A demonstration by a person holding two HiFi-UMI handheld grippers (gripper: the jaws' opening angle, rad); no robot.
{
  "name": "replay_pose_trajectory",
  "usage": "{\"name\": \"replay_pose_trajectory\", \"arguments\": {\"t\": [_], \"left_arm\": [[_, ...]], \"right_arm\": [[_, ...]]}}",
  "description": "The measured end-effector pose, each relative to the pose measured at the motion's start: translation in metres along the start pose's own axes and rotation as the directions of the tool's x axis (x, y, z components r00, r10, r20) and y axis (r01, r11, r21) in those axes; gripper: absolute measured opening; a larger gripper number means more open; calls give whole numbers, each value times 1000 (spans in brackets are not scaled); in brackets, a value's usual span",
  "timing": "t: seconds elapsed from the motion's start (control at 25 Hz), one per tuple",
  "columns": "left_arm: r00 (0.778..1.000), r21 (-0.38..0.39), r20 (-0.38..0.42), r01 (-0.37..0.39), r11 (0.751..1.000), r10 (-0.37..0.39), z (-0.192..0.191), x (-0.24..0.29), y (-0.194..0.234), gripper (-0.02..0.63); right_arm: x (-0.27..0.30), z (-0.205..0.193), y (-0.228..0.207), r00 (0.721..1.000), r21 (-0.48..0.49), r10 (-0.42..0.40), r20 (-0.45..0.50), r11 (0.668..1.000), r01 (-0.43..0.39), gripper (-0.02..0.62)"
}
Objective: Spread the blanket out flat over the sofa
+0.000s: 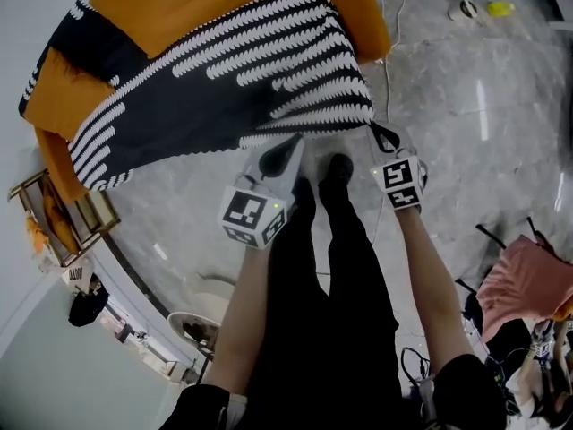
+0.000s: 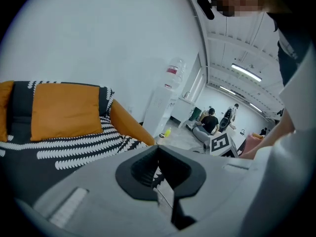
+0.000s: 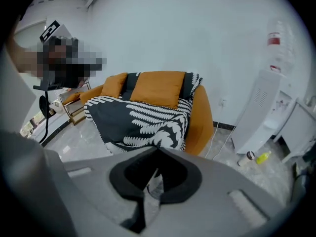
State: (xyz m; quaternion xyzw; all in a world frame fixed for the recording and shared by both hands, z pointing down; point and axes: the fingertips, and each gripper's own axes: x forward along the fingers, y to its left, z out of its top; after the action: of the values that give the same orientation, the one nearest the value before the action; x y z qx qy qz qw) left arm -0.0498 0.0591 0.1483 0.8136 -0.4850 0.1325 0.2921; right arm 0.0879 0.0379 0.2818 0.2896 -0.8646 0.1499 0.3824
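Note:
A black blanket with white leaf stripes (image 1: 224, 70) lies over the orange sofa (image 1: 179, 3), covering the seat and part of the backrest; its front edge hangs off toward me. My left gripper (image 1: 290, 148) is shut on the blanket's front edge near the middle, and a scrap of patterned cloth (image 2: 159, 174) shows between its jaws. My right gripper (image 1: 384, 136) is shut on the blanket's front right corner, with cloth (image 3: 154, 181) pinched between its jaws. In the right gripper view the blanket (image 3: 143, 120) drapes down the sofa's (image 3: 202, 117) front.
A white water dispenser (image 3: 261, 107) stands right of the sofa, with a yellow bottle (image 1: 500, 8) and a cable (image 1: 387, 70) on the marble floor beside it. A wooden rack (image 1: 63, 222) sits at the sofa's left. A pink cloth (image 1: 528, 280) lies at my right. People sit far off (image 2: 210, 122).

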Motion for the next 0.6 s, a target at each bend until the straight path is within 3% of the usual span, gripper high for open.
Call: {"name": "replay_pose_trajectory", "arguments": {"t": [0.28,0.6], "left_arm": [[1000,2,-21,21,1000,-21,-32,12,5,11],[999,63,-26,48,997,-46,-75,35,43,11]], "right_arm": [[17,-67,5,996,54,-11,-90,998,16,12],[87,-136,3,987,85,-31,-158,995,45,12]]}}
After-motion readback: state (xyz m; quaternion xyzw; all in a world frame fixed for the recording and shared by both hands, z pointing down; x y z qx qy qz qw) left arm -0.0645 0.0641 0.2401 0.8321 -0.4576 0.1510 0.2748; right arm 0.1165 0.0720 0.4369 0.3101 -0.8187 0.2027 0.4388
